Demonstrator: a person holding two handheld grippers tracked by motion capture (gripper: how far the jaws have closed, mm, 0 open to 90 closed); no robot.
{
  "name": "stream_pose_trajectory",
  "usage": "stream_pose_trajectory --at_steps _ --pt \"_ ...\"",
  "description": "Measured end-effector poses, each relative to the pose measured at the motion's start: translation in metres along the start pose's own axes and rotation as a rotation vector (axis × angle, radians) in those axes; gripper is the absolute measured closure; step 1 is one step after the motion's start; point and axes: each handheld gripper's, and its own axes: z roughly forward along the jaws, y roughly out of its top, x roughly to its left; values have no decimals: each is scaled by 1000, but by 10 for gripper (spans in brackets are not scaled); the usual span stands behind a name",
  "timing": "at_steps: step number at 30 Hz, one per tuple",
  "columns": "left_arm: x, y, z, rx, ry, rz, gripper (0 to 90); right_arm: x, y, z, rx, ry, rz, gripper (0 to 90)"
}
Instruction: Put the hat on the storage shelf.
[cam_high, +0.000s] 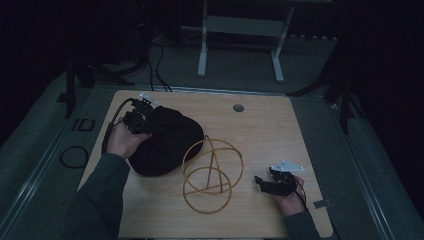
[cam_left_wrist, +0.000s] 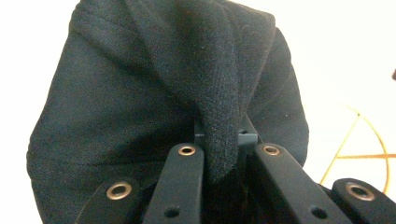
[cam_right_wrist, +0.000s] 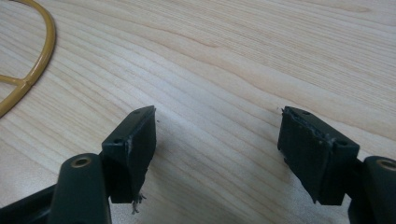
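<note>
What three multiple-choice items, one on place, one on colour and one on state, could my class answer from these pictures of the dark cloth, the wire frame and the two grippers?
1. Where does the wire frame stand?
A. between the black cloth and the right gripper
B. on top of the cloth
C. off the table

2. What colour is the wire frame?
A. red
B. golden yellow
C. blue

3. How do the left gripper's jaws stand?
A. wide open over bare wood
B. closed on a fold of the cloth
C. closed on the frame

Key: 1 A, the high view shows it between them. 2 B, its hoops look golden yellow. 3 B, the left gripper view shows the fold pinched.
</note>
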Motion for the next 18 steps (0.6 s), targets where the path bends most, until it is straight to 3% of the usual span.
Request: stream_pose_trajectory --at_steps 18 --pt "-4 -4 -28 -41 -25 27 853 -1 3 3 0 4 -5 276"
